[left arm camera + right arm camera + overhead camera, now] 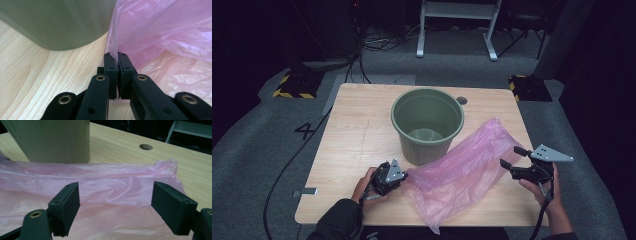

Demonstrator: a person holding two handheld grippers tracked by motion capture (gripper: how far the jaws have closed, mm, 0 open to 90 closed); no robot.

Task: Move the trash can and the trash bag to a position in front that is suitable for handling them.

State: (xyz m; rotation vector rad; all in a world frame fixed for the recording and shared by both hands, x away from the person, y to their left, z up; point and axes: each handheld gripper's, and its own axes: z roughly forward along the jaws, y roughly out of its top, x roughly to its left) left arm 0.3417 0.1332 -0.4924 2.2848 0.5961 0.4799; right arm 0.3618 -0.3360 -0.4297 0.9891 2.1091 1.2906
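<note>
Pinching the thin pink plastic bag (160, 32) is the left gripper (117, 61); the spread right gripper (116, 206) is poised to grip the far edge, likely for lining the green plastic bucket (427, 122)

Light wooden table (357, 135), round hole (462, 100) towards its 1 o'clock corner. On the grey carpet (252, 155): white frame legs (420, 35) at 12 o'clock, hazard-striped block (294, 86) at 10 o'clock, a marked "4" (305, 130) at 9 o'clock.

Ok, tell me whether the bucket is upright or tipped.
Upright. The bucket stands on its base on the table, mouth facing up, its inside bottom visible from above.
</note>
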